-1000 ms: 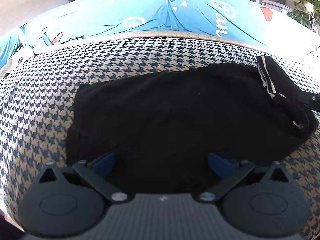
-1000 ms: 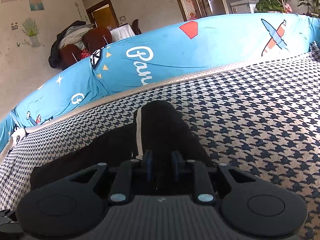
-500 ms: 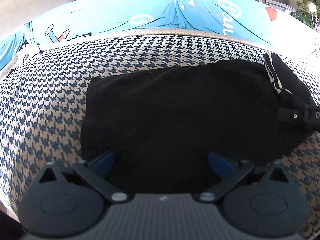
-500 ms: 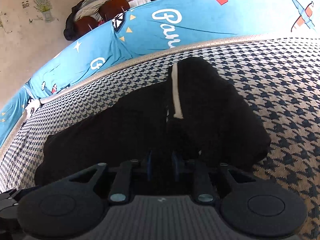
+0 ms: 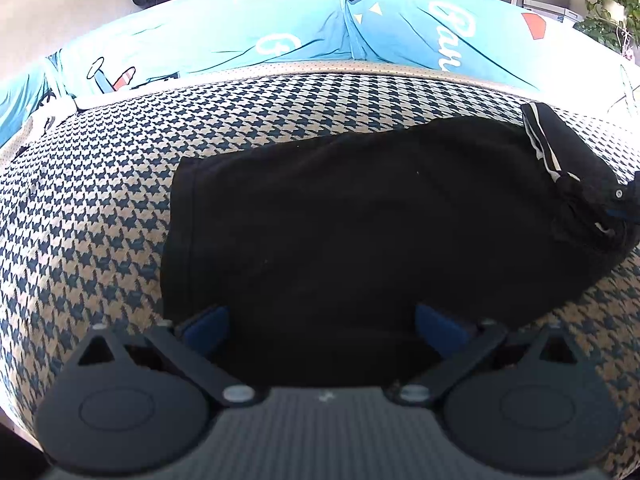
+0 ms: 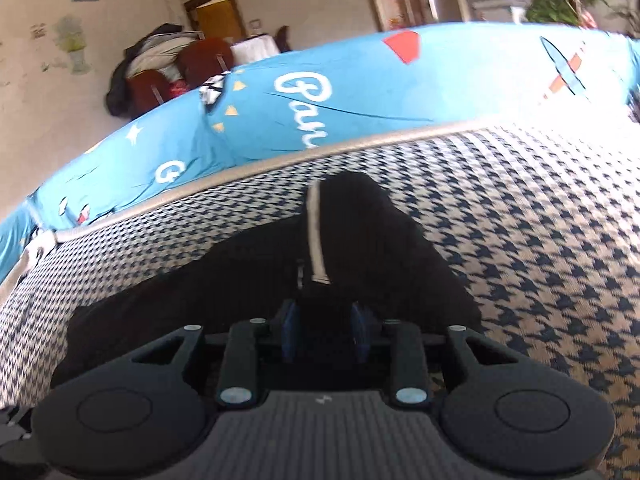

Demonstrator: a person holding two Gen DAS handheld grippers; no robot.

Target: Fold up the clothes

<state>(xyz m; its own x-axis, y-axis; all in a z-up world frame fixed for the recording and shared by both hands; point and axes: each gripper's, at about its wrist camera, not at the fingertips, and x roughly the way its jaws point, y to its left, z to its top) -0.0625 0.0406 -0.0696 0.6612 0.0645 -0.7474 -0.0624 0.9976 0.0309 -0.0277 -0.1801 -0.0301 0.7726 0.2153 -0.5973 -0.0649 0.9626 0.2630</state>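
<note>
Black garment (image 5: 360,216) — seemingly flatter than before

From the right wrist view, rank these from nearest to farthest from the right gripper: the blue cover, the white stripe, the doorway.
1. White stripe: on the black garment, just ahead of the right gripper.
2. Blue cover: across the middle, behind the checked surface.
3. Doorway: on the far wall, upper left.

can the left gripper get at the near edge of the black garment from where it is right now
Probably yes. The left gripper is open with the black garment lying right between and ahead of its fingers, and nothing sits between them on the houndstooth cover.
</note>
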